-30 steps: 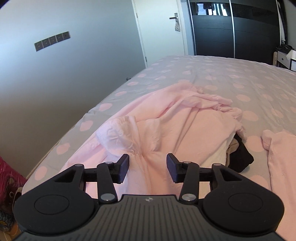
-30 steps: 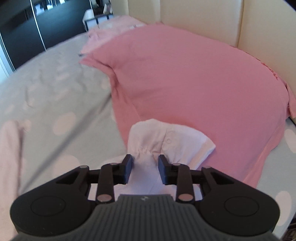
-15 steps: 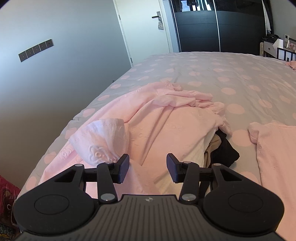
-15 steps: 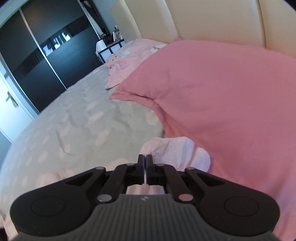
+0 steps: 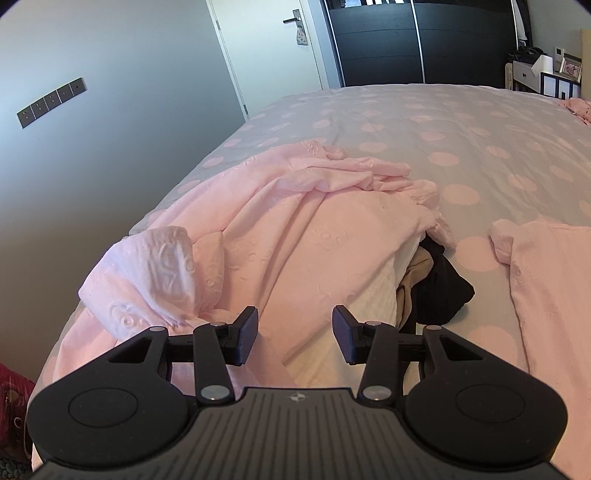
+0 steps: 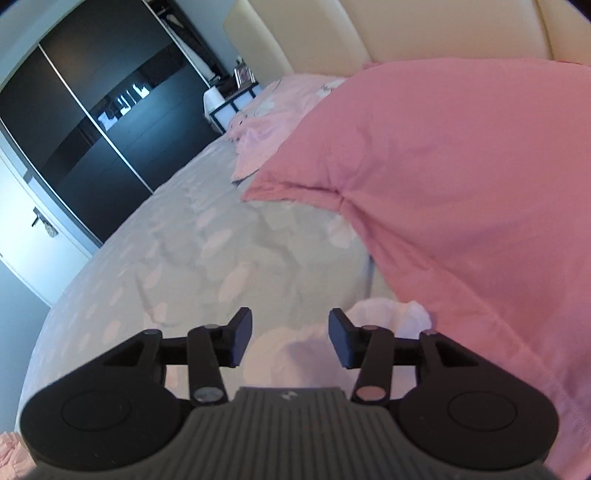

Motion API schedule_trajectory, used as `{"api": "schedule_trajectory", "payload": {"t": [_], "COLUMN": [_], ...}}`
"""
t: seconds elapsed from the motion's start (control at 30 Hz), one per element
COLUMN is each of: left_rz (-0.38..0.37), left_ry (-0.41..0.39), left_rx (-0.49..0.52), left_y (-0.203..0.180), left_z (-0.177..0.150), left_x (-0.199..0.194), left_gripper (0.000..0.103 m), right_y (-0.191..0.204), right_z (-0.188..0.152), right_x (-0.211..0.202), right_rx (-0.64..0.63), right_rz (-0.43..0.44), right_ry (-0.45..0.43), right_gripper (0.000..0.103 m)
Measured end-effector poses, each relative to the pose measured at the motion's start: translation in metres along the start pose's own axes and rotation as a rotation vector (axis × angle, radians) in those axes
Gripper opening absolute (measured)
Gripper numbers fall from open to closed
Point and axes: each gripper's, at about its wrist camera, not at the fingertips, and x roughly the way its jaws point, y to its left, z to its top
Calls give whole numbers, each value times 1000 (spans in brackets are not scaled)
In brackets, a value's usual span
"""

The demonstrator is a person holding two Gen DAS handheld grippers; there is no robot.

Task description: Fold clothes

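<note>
Both tongs hover over a bed [image 5: 461, 122] strewn with laundry. Left tongs [image 5: 294, 339] stand half spread and hold nothing, as they did a second ago, poised above a crumpled pale pink garment [image 5: 295, 229] heaped near the bed's edge; the view has shifted since then, so the puffed sleeve [image 5: 155, 269] now lies further to the left and a dark garment [image 5: 439, 291] peeks out from under the heap on the right. Another pale pink piece [image 5: 546, 280] lies flat on the dotted grey cover, just beyond the dark one. Right tongs [image 6: 290, 341], clamped on a white sleeve half a second ago, are opening: the jaws stand apart and the pale cloth [image 6: 373, 321] lies below and between them, no longer pinched, on the cover beside a large pink pillow [image 6: 461, 177]. Behind it rises a cream headboard [image 6: 406, 29], and a black sliding wardrobe [image 6: 85, 122] fills the far wall.
</note>
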Motion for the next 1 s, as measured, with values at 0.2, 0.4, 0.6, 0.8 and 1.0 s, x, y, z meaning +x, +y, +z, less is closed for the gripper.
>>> {"api": "schedule_trajectory", "payload": {"t": [0.2,0.4,0.6,0.8,1.0], "left_rz": [19,44,46,-77,-148], "left_ry": [9,26,32,22,37], "left_rx": [-8,-18,-13,-73,14], "left_y": [8,14,7,-4,-36], "left_z": [-3,-5,-1,2,5], "left_x": [1,7,12,13,15], "left_gripper": [42,42,42,42,42], "right_y": [-31,-66,-57,-21,5], "right_z": [6,-1,-15,-33,-47], "right_x": [-15,-6,16,42,53], "right_rx": [-55,-66,-94,-138,-269], "right_rz": [-132,-165,-64,-5,-48], "right_ry": [-38,72,156,218,239], "right_gripper": [39,39,45,57,11]}}
